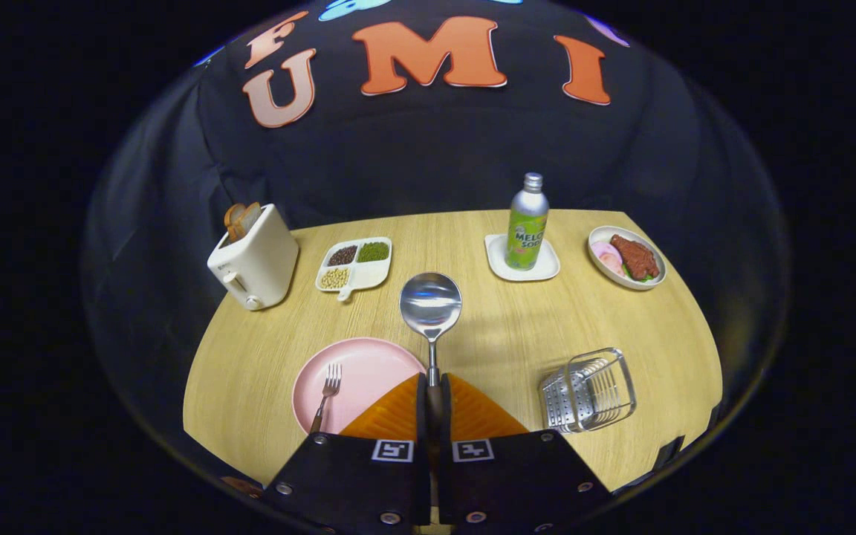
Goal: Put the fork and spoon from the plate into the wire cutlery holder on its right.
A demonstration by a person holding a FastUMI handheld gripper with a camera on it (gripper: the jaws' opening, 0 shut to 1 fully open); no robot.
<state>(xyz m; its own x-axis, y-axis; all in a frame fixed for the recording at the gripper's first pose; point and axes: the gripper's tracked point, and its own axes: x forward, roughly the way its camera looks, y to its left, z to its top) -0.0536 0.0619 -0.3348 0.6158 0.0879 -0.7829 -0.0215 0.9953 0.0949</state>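
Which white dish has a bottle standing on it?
The small square white dish holding the green bottle. The divided tray holds beans; the oval bowl holds meat.

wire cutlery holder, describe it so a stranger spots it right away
On the light wooden table, look right of the round pink plate and of the gripper shut on the metal spoon. The silver wire cutlery holder is the only see-through cage.

The spoon (431,306) handle's lower end is hidden between the closed fingers of the tool (434,386). The tool also covers the pink plate (368,371) near edge and the fork (326,397) handle's tip.
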